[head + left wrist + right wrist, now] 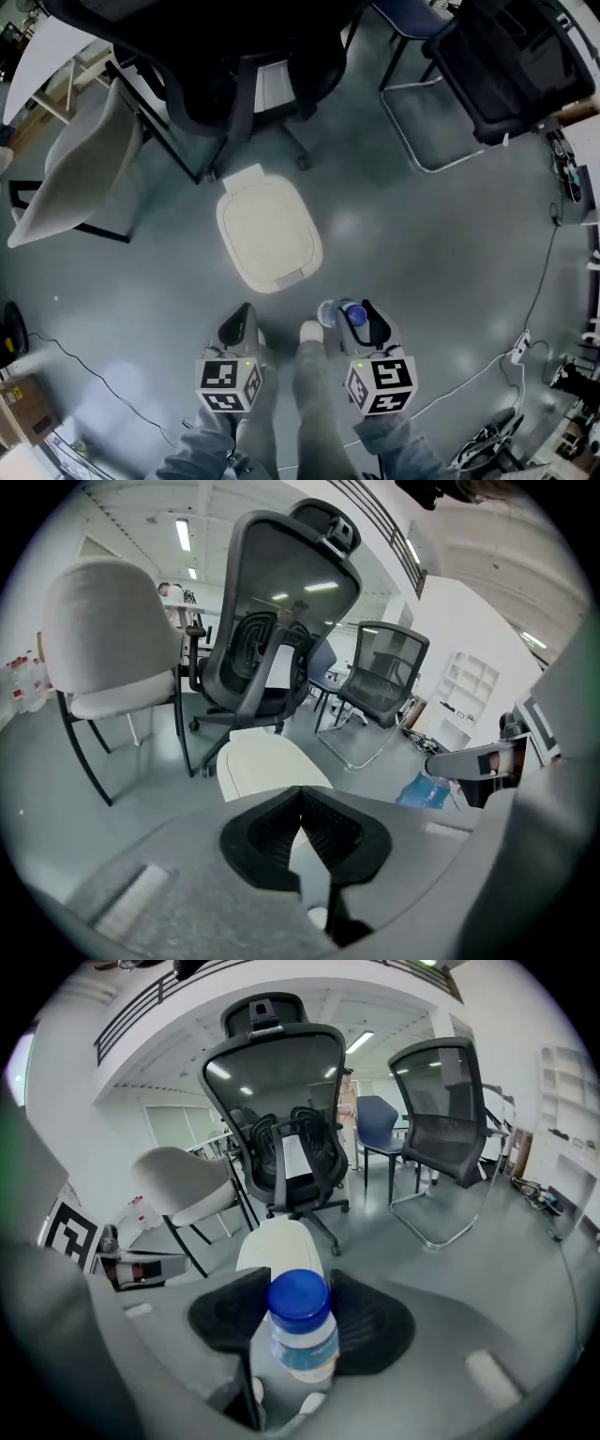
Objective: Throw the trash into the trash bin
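Note:
The white trash bin [270,234] stands on the grey floor with its lid down, just ahead of both grippers; it also shows as the bin [267,766] and the bin [281,1239]. My right gripper [361,319] is shut on a clear plastic bottle [302,1335] with a blue cap; the bottle [339,312] points toward the bin's near right corner. My left gripper [240,326] is shut with nothing in it, its black pads [281,827] meeting at the tips, near the bin's front edge.
A black office chair [253,66] stands right behind the bin, a white chair [75,169] to its left and a black mesh chair [497,66] at the back right. Cables [506,361] lie on the floor at right. The person's shoe [310,332] is between the grippers.

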Demonstrator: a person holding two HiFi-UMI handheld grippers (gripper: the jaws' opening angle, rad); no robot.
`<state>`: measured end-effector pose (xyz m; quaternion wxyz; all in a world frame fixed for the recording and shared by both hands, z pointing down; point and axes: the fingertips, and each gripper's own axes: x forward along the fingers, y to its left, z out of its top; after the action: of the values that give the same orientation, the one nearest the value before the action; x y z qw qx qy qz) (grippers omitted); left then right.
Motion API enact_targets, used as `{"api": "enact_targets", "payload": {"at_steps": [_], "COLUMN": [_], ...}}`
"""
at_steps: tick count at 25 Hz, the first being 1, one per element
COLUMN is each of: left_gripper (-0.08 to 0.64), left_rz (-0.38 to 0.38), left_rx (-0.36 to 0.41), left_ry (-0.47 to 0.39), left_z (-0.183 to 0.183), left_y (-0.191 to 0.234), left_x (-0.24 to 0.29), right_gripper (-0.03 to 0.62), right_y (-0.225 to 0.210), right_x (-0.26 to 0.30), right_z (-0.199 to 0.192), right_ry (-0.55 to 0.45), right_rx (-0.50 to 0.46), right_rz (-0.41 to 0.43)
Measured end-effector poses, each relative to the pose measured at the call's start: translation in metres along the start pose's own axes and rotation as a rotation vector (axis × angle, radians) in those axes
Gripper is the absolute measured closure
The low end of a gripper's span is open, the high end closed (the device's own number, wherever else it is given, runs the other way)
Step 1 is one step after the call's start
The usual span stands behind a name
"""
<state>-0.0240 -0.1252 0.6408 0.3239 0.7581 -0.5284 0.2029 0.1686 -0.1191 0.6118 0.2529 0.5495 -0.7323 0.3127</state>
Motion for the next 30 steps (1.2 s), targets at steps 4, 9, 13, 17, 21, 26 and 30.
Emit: {"api": "enact_targets", "payload": {"at_steps": [4,9,13,17,21,26,30], "left_gripper": [0.551,0.551,0.551,0.551,0.551,0.551,0.551], "left_rz": [-0.024,-0.039,-0.042,-0.034,-0.026,-0.033,-0.035], "left_rx": [0.009,0.018,-0.001,-0.007,-0.009,0.011,0.036], "left_ry": [0.021,0.07,0.097,0.127,0.146,0.165,0.191], "left_z": [-0.016,-0.038,-0.051,-0.065,-0.072,-0.079,-0.085], "left_y": [-0.015,-0.024,-0.031,-0.033,-0.035,-0.042,-0.046], "left_x": [0.022,0.051,0.072,0.092,0.106,0.119,0.126], "right_gripper": [0.39,0.39,0.39,0.39,0.39,0.39,0.39], "right_y": [-0.024,-0.039,-0.052,-0.07,-0.088,-0.109,-0.118], "right_x": [0.01,0.021,0.026,0.026,0.024,0.023,0.021], "right_z": [-0.02,-0.033,-0.039,-0.046,-0.051,-0.056,-0.062], "right_ry": [0.018,0.046,0.057,0.067,0.072,0.068,0.068], "right_rx": [0.024,0.021,0.01,0.03,0.043,0.066,0.087], "right_rz": [-0.016,-0.02,-0.026,-0.038,-0.065,-0.097,-0.114]}}
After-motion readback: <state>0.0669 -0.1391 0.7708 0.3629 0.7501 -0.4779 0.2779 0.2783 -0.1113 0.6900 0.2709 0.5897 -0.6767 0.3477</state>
